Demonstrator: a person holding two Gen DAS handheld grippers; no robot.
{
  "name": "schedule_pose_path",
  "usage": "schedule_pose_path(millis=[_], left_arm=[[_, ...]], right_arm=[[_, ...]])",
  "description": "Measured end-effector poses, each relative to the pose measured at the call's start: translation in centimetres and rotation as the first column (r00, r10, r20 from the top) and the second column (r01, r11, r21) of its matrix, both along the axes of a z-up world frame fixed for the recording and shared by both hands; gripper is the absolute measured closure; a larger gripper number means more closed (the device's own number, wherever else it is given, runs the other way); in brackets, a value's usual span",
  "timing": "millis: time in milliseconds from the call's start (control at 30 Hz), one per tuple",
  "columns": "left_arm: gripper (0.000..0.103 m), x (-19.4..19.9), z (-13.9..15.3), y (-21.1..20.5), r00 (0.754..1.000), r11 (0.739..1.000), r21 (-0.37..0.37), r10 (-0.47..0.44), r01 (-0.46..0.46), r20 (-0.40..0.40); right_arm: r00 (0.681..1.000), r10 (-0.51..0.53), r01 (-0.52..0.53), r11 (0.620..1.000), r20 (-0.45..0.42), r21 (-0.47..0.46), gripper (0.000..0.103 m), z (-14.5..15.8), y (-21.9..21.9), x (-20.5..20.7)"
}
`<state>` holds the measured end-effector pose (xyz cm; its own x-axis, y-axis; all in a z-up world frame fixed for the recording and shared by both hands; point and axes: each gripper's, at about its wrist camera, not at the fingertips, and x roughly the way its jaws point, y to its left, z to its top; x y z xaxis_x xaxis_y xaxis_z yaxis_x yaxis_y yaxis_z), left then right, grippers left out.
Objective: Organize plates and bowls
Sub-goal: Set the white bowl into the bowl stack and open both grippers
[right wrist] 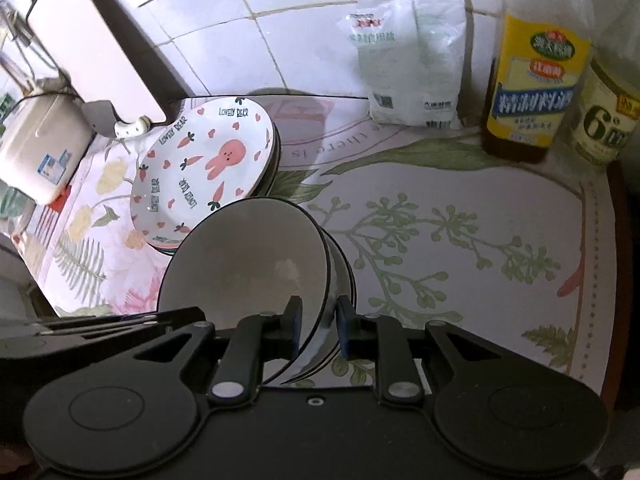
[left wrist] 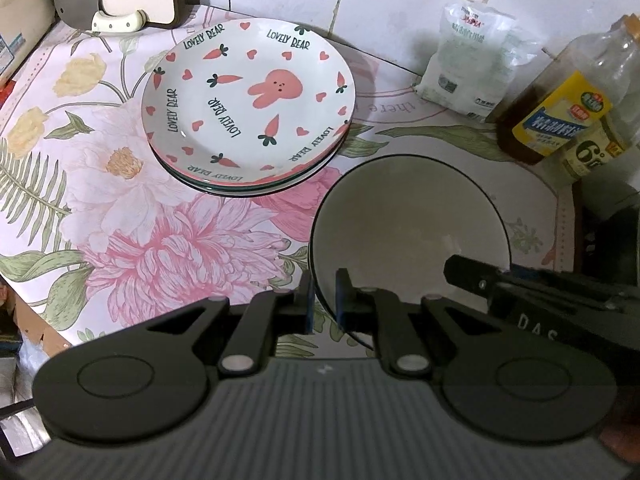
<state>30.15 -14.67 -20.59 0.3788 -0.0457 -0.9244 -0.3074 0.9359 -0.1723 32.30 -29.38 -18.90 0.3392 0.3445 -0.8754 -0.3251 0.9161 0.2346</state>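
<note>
Both grippers are pinching the bowl's rim: the left gripper (left wrist: 323, 300) on its left side, the right gripper (right wrist: 318, 330) opposite. The bowl (left wrist: 408, 220) is hanging near the table's front edge, plates (left wrist: 248, 100) lying beyond-left.

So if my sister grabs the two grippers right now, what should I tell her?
Left gripper: pads on either side of the white bowl's near rim, apparently gripping.
Right gripper: jaws astride the rim of the same bowl; a second bowl sits nested under it.
Bunny plates are already stacked on the flowered cloth, beside the bowls.
Left to do: settle the top bowl into the one below, let go with both grippers.
</note>
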Motion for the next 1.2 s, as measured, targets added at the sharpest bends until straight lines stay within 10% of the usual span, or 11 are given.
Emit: schedule_pose_path(millis=[800, 1200], left_arm=[[0.078, 0.0, 0.8, -0.7, 1.0, 1.0, 0.004, 0.016, -0.016, -0.015], [0.077, -4.2, 2.8, -0.4, 0.996, 0.997, 0.036, -0.068, 0.066, 0.05]], right_arm=[[0.993, 0.091, -0.093, 0.995, 0.078, 0.024, 0.067, 0.5, -0.9, -0.6], [0.964, 0.101, -0.121, 0.99, 0.246, 0.067, 0.061, 3.2, -1.7, -7.2]])
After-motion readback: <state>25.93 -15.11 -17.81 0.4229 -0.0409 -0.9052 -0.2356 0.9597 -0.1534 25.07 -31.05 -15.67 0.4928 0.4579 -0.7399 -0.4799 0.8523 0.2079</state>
